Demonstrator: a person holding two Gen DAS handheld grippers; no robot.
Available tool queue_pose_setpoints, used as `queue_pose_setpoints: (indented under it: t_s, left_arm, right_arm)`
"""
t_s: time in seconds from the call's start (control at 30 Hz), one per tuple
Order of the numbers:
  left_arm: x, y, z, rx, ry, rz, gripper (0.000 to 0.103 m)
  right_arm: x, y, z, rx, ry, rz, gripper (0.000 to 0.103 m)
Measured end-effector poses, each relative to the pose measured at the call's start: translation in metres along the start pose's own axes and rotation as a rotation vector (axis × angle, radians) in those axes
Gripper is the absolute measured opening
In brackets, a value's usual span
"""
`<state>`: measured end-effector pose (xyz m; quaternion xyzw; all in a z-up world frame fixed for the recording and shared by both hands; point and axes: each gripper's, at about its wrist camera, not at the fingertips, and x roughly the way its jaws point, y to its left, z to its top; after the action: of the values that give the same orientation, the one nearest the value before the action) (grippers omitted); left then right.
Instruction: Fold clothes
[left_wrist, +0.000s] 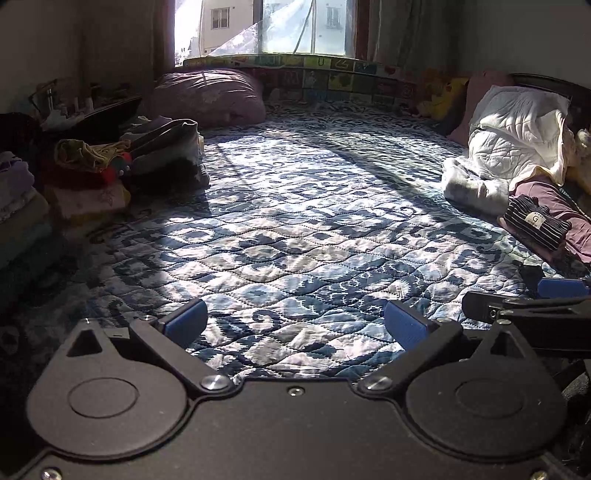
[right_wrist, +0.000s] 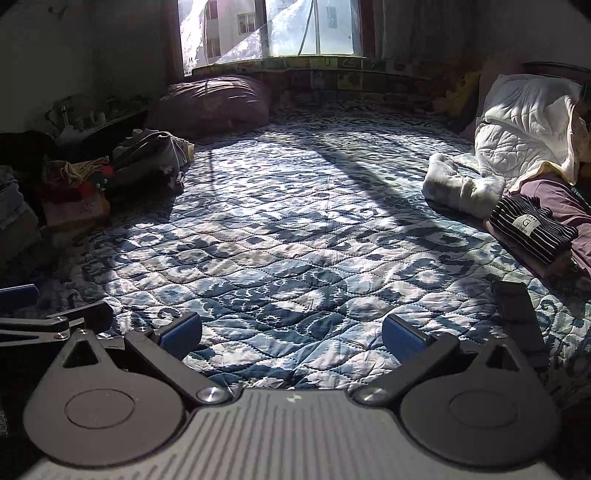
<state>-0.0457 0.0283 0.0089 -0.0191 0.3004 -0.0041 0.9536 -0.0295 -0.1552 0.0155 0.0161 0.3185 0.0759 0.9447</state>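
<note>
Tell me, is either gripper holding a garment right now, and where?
Nothing is held. The left gripper and right gripper are both open above the bare quilted bedspread.

Your two grippers: black bodies, blue pads.

Your left gripper (left_wrist: 295, 325) has a matte black body with two round black housings, each marked by a raised circle, and angular black arms that end in blue ribbed pads (left_wrist: 186, 322). Silver screws sit at the arm pivots, one small screw at the centre of the front edge, and more at the lower corners. Your right gripper (right_wrist: 291, 330) has the same black housings, arms, silver pivot screws and blue pads (right_wrist: 404, 338), but its middle plate is grey with raised lengthwise ribs and a small white mark near the front edge.
</note>
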Motion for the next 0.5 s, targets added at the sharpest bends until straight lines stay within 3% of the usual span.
queue_pose_setpoints:
  t_s: [0.13,0.5]
  left_arm:
    - [0.0001,0.0058,-0.0009,-0.044,0.007,-0.055,0.103]
    - [-0.0009,0.0085,-0.0079,-0.044,-0.005,-0.077,0.103]
  right_arm:
    - [-0.0033,0.0023,-0.0036,-0.003,-0.002,-0.008,0.103]
    - [-0.0052,0.0006,-0.0052,0.013,-0.006,-0.006,0.103]
